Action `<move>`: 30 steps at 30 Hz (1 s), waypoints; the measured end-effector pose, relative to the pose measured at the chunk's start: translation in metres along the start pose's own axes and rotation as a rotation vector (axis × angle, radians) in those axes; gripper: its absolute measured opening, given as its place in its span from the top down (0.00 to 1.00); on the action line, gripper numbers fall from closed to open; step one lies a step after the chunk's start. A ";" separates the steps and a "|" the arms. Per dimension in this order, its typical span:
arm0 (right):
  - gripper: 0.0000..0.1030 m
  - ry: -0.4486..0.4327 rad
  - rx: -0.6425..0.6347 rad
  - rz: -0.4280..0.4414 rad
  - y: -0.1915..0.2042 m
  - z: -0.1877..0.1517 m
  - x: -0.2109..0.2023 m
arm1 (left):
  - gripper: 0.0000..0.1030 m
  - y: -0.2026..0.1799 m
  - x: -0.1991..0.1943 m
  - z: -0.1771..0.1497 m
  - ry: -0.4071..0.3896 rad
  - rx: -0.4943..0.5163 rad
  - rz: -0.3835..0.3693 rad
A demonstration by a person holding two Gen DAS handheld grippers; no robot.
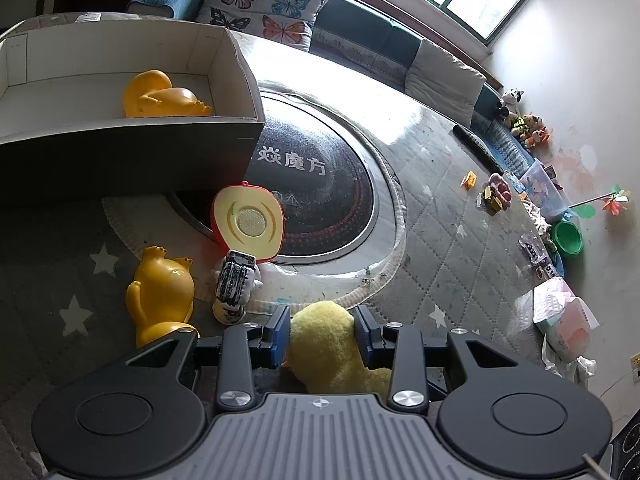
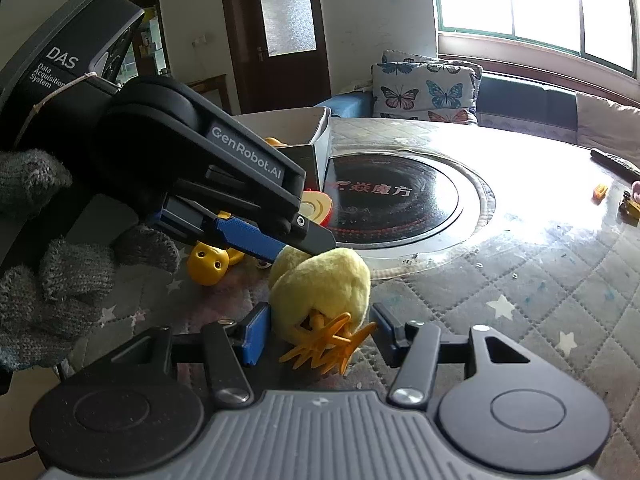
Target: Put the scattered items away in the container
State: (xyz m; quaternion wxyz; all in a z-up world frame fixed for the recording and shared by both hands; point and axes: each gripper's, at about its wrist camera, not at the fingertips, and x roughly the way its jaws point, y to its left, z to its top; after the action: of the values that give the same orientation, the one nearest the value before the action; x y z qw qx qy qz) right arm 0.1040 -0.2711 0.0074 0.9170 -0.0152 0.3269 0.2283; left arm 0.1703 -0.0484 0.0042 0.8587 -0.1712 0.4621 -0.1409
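Plush chick (image 2: 320, 292) lies on the counter (image 2: 520, 272), pinched by the left gripper (image 1: 322, 330), while the right gripper (image 2: 320, 330) stands released around its orange feet, and a yellow toy (image 1: 160, 94) sits in the box (image 1: 120, 148).

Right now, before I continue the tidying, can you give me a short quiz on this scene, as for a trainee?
1. True or false: the cardboard box is empty.
2. Which gripper is clamped on the yellow plush chick? A: left gripper. B: right gripper. C: neither.
3. What colour is the rim of the toy apple half?

Key: 1 false, a yellow plastic toy lies inside; 2 A; 3 red.
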 end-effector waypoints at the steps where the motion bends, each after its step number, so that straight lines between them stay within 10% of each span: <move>1: 0.47 0.000 0.001 0.001 0.000 0.000 0.000 | 0.63 0.000 0.000 0.000 0.000 0.000 0.001; 30: 0.47 -0.011 0.049 0.014 0.002 -0.001 0.003 | 0.61 0.004 0.010 0.002 0.013 -0.022 -0.012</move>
State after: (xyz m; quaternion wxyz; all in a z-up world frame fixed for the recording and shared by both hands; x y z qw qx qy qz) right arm 0.1045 -0.2687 0.0049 0.9173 0.0109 0.3272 0.2265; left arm 0.1777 -0.0485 -0.0035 0.8529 -0.1822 0.4682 -0.1420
